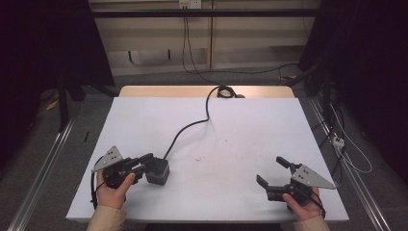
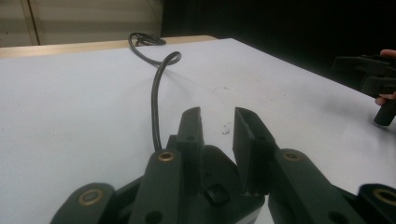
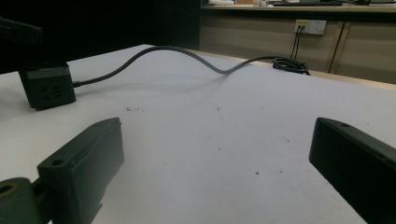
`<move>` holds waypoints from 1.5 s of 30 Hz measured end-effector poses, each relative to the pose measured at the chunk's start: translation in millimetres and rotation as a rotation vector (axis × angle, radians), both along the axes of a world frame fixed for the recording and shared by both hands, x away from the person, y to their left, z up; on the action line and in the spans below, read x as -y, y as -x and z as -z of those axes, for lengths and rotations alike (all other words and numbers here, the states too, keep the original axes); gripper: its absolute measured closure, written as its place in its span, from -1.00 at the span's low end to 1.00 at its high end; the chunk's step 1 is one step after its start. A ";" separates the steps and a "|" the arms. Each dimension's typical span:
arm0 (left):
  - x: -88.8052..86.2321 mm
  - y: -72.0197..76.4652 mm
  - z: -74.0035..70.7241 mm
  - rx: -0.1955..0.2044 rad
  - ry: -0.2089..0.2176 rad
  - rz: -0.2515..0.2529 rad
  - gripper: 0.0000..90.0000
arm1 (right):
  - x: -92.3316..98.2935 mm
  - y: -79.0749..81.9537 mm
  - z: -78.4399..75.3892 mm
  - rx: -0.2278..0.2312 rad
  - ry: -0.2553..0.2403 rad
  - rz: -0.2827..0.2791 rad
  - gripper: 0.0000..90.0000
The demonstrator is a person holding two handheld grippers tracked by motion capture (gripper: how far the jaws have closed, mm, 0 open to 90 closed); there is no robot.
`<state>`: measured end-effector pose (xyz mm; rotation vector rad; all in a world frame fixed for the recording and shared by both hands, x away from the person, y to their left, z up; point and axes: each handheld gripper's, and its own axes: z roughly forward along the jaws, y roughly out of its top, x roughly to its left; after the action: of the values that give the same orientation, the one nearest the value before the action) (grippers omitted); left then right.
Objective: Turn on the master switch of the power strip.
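One white table (image 1: pixel 231 144), one black power cube (image 1: pixel 158 172) between left gripper (image 1: pixel 146 162) jaws, narrowed, apparently clamping its sides. Cable (image 1: pixel 187 126) trails straight ahead from jaws. Right gripper (image 1: pixel 272 172) jaws wide, empty; cube well apart, far off to its left.

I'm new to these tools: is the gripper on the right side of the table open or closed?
Open. The right gripper rests on the white table with its jaws spread wide apart; its own view shows bare tabletop between them, nothing held.
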<state>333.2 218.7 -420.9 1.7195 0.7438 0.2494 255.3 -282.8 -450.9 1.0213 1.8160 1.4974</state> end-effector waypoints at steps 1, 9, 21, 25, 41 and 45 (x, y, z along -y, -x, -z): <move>-0.2 -0.1 0.1 -0.001 -0.003 0.004 0.66 | 0.0 0.0 0.0 0.000 0.000 0.000 -0.95; -0.2 0.8 1.1 -0.012 -0.024 0.024 0.75 | 0.0 0.1 -0.2 0.002 0.001 0.003 -0.95; -1.4 1.5 1.2 -0.024 -0.046 0.043 0.89 | 0.1 0.1 -0.2 0.002 0.001 0.002 -0.95; -1.3 1.9 1.0 -0.025 -0.054 0.048 0.94 | 0.2 0.1 -0.2 0.002 0.001 0.004 -0.95; -0.1 2.3 2.1 -0.042 -0.085 0.067 1.00 | 0.1 0.1 -0.3 0.004 0.004 0.002 -0.95; 0.0 2.2 2.2 -0.044 -0.086 0.069 1.00 | -0.1 0.1 -0.3 0.003 0.005 0.001 -0.94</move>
<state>331.0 218.7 -423.1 1.8340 0.7126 0.1992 255.2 -282.7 -450.7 1.0165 1.8164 1.4922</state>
